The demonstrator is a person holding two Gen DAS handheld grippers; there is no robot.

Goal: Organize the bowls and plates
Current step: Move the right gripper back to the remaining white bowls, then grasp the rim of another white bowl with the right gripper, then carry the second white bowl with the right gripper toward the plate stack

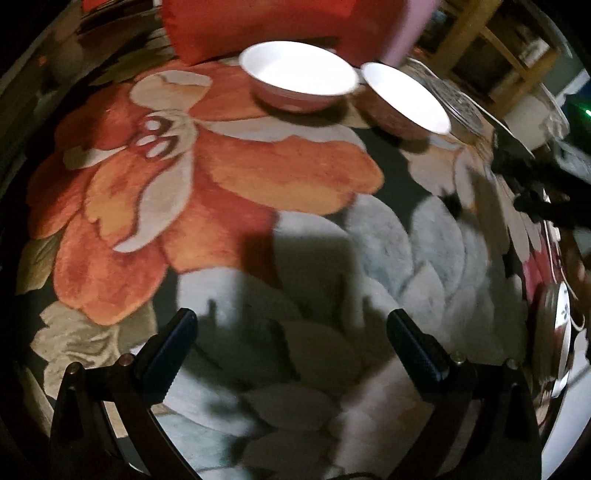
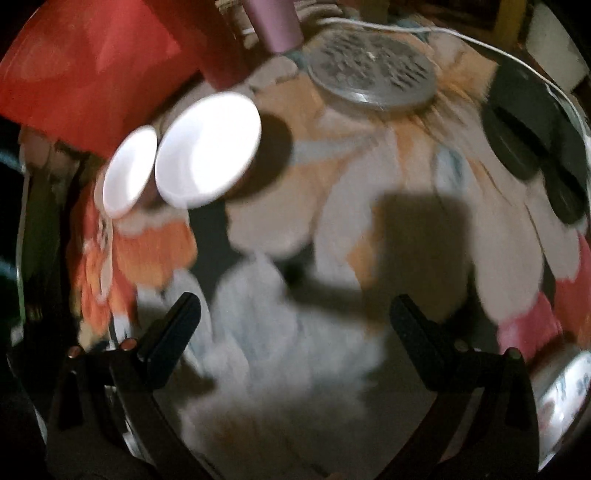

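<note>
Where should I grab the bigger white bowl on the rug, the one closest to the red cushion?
Take the white bowl by its thin rim, one finger inside and one outside. It sits upright and open. Come from the near side: the second bowl crowds its right and the red cushion lies behind.

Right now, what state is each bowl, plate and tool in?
Larger white bowl: upright, empty, on the floral rug.
Smaller white bowl: upright, empty, right beside the larger one; contact unclear.
Grey patterned plate: flat on the rug, apart from the bowls.
Left tool: open, empty.
Right tool: open, empty.
</note>
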